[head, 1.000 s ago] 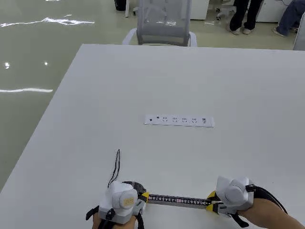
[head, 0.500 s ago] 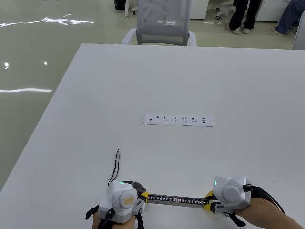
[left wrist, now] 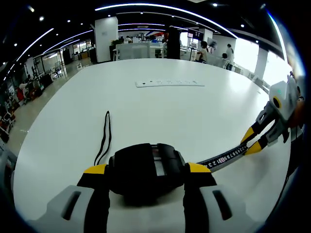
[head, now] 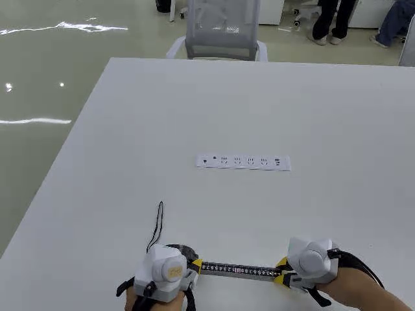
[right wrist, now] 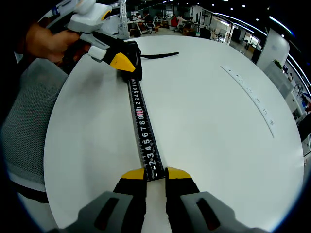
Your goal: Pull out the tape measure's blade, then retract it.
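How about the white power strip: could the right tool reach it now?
Probably not yet: the right tool is shut on the blade. Only bare table lies before the power strip, so letting go would free it.

Matt black plastic on the tape measure [left wrist: 142,161] case, faintly rubbery in look; dark blade [right wrist: 144,131] with a slight sheen and crisp white print. Smooth pale-grey plastic on left gripper [left wrist: 146,171] and right gripper [right wrist: 155,173], with matt yellow tips. Table [head: 259,103] white, smooth, matt. Black woven-looking cord [left wrist: 103,138]. Floor [head: 39,71] glossy, bright with lamp glare.
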### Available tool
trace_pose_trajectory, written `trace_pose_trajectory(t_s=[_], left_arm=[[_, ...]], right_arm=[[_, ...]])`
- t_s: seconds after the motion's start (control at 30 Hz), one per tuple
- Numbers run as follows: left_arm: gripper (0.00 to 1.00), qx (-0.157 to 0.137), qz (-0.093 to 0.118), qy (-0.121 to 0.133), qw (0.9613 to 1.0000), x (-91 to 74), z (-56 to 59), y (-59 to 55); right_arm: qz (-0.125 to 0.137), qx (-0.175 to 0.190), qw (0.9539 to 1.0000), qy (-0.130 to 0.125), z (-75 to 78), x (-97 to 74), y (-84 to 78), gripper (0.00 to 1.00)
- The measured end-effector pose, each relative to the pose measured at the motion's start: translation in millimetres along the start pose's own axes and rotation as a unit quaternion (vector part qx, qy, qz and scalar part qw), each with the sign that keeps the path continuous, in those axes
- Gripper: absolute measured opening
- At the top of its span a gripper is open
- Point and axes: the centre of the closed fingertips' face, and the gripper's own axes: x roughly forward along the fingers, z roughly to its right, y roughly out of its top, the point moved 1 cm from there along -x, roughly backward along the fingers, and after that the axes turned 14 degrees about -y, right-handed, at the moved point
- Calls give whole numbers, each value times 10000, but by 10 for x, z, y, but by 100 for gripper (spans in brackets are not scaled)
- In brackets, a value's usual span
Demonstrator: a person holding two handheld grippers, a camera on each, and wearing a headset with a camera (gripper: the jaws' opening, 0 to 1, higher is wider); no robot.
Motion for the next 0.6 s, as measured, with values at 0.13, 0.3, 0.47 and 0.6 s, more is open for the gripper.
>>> trace_pose_trajectory(t_s=[0.13, 0.3, 0.47, 0.6], left_arm=[[57, -4, 4, 1, 10000, 0, 0, 1], [58, -11, 1, -5, 10000, 3, -3, 0], [58, -15, -4, -5, 10000, 8, -8, -2], [58, -16, 1, 3, 10000, 10, -7, -2]], right_arm=[[-3, -1, 10000, -6, -6, 17, 15, 13], [-10, -28, 10000, -11, -10, 22, 34, 13], [-7, -38, 10000, -14, -16, 30, 47, 13], [3, -45, 10000, -22, -20, 32, 64, 13]])
